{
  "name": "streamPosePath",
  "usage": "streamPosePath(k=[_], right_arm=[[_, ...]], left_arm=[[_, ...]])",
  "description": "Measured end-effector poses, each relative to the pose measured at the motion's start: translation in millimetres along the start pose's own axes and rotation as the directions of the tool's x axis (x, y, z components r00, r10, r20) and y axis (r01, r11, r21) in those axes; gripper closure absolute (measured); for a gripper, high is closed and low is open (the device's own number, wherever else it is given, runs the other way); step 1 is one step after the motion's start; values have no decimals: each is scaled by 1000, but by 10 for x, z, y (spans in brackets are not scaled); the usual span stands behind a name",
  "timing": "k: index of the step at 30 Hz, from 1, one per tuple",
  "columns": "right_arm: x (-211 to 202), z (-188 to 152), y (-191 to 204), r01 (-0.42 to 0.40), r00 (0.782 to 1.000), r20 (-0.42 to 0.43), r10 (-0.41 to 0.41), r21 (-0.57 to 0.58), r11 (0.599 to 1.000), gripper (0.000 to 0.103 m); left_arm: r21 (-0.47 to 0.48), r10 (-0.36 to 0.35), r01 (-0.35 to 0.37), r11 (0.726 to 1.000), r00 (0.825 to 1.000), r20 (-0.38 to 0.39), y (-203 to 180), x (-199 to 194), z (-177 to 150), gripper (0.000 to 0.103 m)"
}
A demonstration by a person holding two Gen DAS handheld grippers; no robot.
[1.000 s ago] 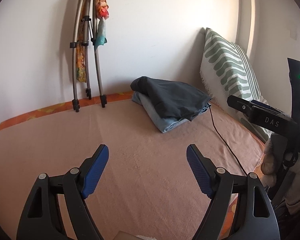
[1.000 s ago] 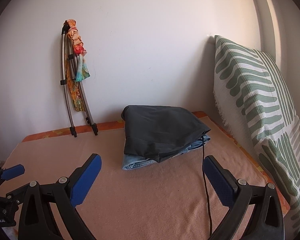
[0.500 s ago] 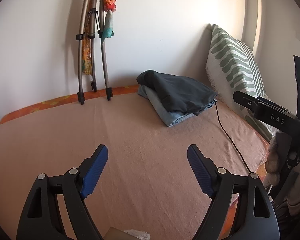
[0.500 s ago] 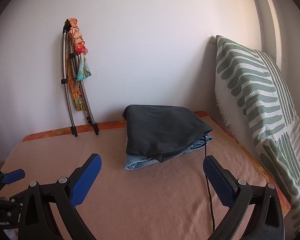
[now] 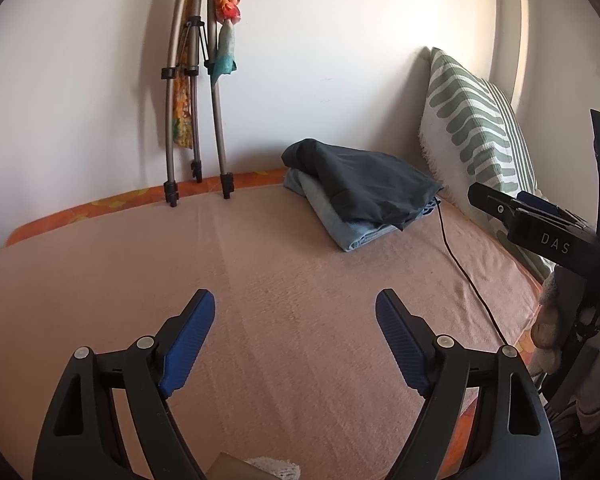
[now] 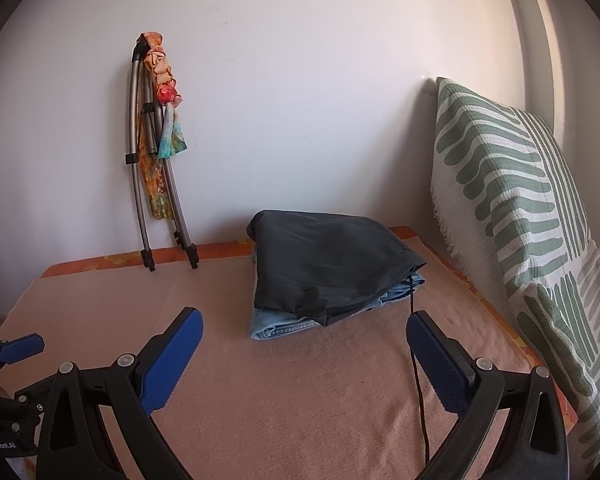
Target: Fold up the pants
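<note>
Already folded, the dark charcoal pants (image 6: 324, 256) lie on top of light blue folded jeans (image 6: 284, 326) at the far side of the bed's peach terry blanket (image 5: 284, 300), near the green-and-white patterned pillow (image 6: 512, 208). Soft, light and limp, such cloth would sag if lifted, so a hem or waistband corner looks like the best hold. Both the left hand-held gripper (image 5: 295, 338) and the right hand-held gripper (image 6: 304, 356) stand wide open and empty, well short of the stack. Compared with a second ago, the left view has tilted slightly downward; the stack has not shifted.
</note>
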State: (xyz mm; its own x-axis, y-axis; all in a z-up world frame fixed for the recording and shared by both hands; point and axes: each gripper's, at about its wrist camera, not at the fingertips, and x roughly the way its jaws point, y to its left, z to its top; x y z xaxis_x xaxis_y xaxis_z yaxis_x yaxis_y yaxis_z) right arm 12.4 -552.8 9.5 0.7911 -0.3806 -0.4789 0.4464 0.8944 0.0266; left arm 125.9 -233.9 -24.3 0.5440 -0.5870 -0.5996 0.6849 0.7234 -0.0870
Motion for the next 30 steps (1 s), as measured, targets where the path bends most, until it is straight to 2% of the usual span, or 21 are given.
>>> streamPosePath(k=[30], right_arm=[[13, -18, -32, -3, 1000, -10, 3, 13, 1000, 0]], left_arm=[[-1, 0, 0, 1000, 1000, 5, 22, -19, 10, 20]])
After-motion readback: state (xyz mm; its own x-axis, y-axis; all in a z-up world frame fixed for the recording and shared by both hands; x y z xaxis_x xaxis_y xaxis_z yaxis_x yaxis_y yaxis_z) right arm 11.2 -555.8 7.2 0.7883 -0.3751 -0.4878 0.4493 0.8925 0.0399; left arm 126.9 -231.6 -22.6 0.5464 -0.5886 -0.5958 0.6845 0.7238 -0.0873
